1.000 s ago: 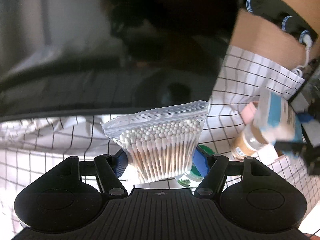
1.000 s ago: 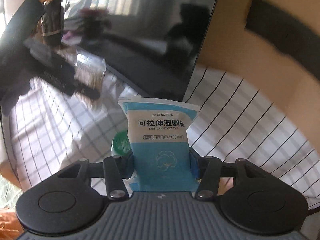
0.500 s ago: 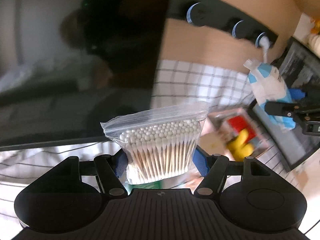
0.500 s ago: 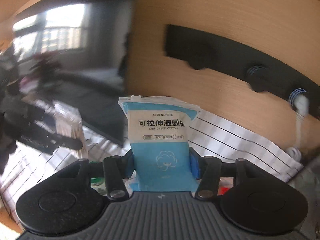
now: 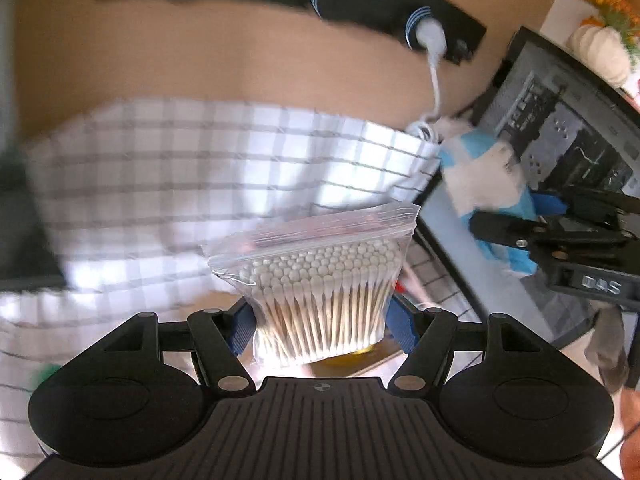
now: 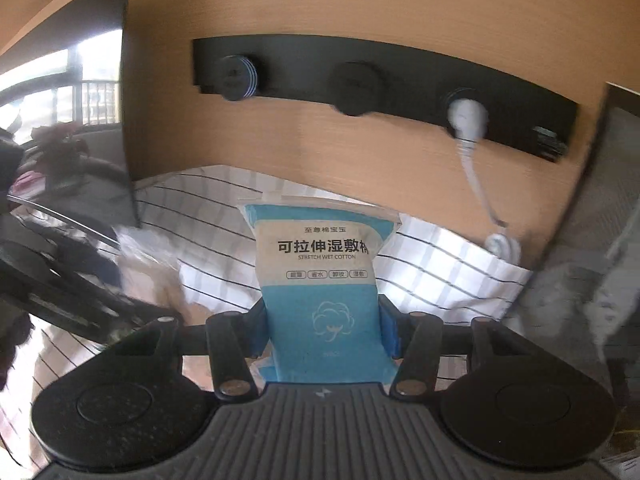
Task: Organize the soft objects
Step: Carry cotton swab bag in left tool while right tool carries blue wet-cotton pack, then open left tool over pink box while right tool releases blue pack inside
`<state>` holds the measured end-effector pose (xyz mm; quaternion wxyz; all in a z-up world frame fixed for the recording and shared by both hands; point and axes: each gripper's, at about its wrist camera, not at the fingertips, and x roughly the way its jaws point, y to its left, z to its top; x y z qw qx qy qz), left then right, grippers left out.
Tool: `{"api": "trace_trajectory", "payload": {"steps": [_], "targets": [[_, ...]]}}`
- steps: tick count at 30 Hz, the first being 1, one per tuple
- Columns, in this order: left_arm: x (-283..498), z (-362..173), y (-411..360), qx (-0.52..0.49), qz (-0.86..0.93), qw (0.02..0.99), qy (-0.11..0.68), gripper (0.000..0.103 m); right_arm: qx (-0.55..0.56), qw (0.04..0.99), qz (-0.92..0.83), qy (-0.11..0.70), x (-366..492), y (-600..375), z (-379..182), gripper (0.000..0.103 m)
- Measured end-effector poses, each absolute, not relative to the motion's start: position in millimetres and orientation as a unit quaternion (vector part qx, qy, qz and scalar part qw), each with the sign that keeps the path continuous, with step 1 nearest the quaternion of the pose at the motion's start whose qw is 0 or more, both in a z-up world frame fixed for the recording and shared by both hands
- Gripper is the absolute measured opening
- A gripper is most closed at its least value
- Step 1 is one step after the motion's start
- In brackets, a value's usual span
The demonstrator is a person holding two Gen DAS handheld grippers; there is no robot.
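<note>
Your left hand-held gripper (image 5: 322, 322) pinches a clear zip bag of cotton swabs (image 5: 320, 280) upright at centre frame, above the checked cloth (image 5: 208, 168). Your right hand-held gripper (image 6: 324, 330) clamps a blue pack of wet cotton (image 6: 322, 280), also centred, below the wall's black socket strip (image 6: 380, 88).

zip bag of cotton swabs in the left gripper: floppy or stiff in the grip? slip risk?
The bag of cotton swabs probably behaves semi-stiff: the packed sticks stand upright between the left hand-held gripper pads. Its empty zip top looks floppy. The glossy film may slip, though it sits level now. Likely light.
</note>
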<state>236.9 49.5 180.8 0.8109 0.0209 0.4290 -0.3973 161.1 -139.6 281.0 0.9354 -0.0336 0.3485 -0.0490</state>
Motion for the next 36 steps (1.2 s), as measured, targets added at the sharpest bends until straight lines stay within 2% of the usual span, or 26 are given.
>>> {"api": "trace_trajectory", "payload": {"steps": [3, 7, 11, 15, 17, 21, 23, 31, 33, 36], "targets": [[236.0, 153.1, 11.5, 0.003, -0.393, 0.793, 0.466, 0.073, -0.015, 0.936, -0.043, 0.349, 145.0, -169.3, 275.8, 0.052], [240.5, 136.1, -6.8, -0.028, -0.348, 0.807, 0.476, 0.073, -0.005, 0.939, -0.042, 0.340, 132.4, -190.0, 265.1, 0.052], [249.1, 147.7, -15.8, 0.000, -0.285, 0.854, 0.436, 0.073, 0.026, 0.945, -0.049, 0.322, 127.0, -202.8, 251.1, 0.052], [265.7, 141.2, -27.7, -0.011, -0.269, 0.856, 0.441, 0.073, 0.059, 0.948, -0.049, 0.309, 139.1, -204.9, 230.7, 0.052], [271.1, 124.9, -39.6, -0.012, -0.275, 0.843, 0.462, 0.073, 0.074, 0.944, -0.041, 0.319, 148.2, -206.3, 217.1, 0.052], [277.5, 94.4, -52.2, -0.019, -0.296, 0.818, 0.493, 0.080, 0.082, 0.935, -0.032, 0.343, 156.8, -209.4, 192.1, 0.052], [281.3, 85.2, -55.3, -0.008, -0.285, 0.818, 0.500, 0.080, 0.085, 0.931, -0.032, 0.353, 159.0, -213.3, 182.7, 0.052], [298.0, 100.4, -40.2, -0.028, -0.307, 0.817, 0.487, 0.075, 0.091, 0.930, -0.035, 0.355, 155.9, -221.0, 173.1, 0.052], [300.0, 101.1, -38.9, -0.021, -0.309, 0.817, 0.487, 0.070, 0.098, 0.927, -0.023, 0.362, 158.2, -220.4, 167.0, 0.052], [298.8, 98.7, -38.4, -0.019, -0.314, 0.810, 0.495, 0.048, 0.114, 0.917, -0.016, 0.383, 163.2, -218.9, 151.7, 0.052]]}}
